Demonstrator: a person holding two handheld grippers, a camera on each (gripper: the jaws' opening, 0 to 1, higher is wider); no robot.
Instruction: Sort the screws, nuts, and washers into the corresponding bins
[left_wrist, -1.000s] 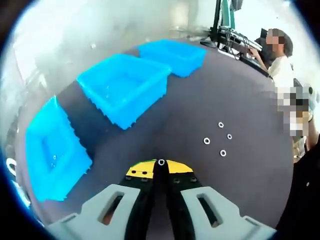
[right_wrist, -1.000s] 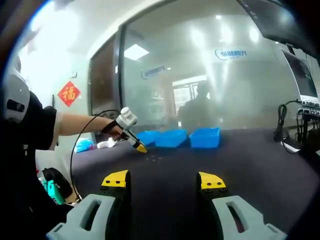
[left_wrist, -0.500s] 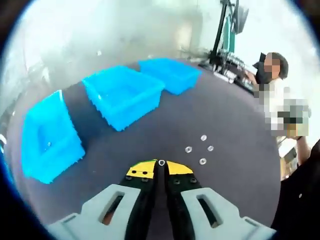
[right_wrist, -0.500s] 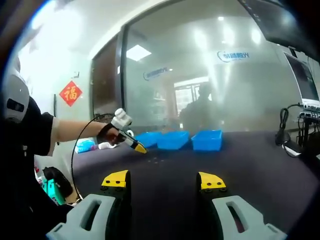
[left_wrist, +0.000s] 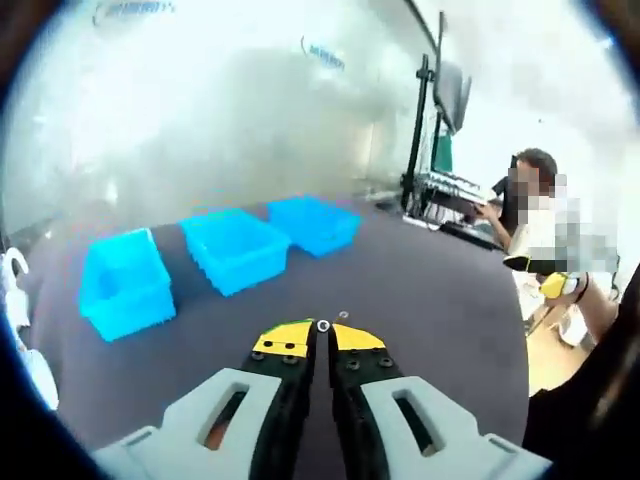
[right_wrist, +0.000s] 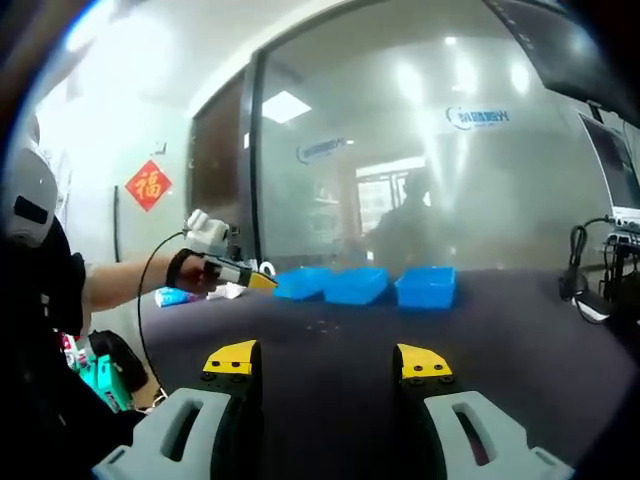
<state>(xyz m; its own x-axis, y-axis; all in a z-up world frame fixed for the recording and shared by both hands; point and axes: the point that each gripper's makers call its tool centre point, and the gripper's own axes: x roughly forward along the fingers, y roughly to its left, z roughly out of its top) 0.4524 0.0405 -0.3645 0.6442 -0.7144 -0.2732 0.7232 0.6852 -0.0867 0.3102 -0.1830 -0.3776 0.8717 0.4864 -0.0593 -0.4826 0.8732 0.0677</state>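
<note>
My left gripper is shut, and a small silvery washer is pinched at its yellow tips, high above the dark table. Beyond it stand three blue bins in a row: left bin, middle bin, right bin. In the right gripper view, my right gripper is open and holds nothing. The left gripper hangs there in a hand, raised left of the bins. A few loose washers lie on the table in front of the bins.
A person sits at a desk with a monitor on a stand at the table's far right. A glass wall runs behind the bins. Cables lie on the table's right side.
The left gripper has risen from the table with the washer in it, and the bins now look smaller and farther. In the right gripper view it moved up and left. The right gripper stayed open.
</note>
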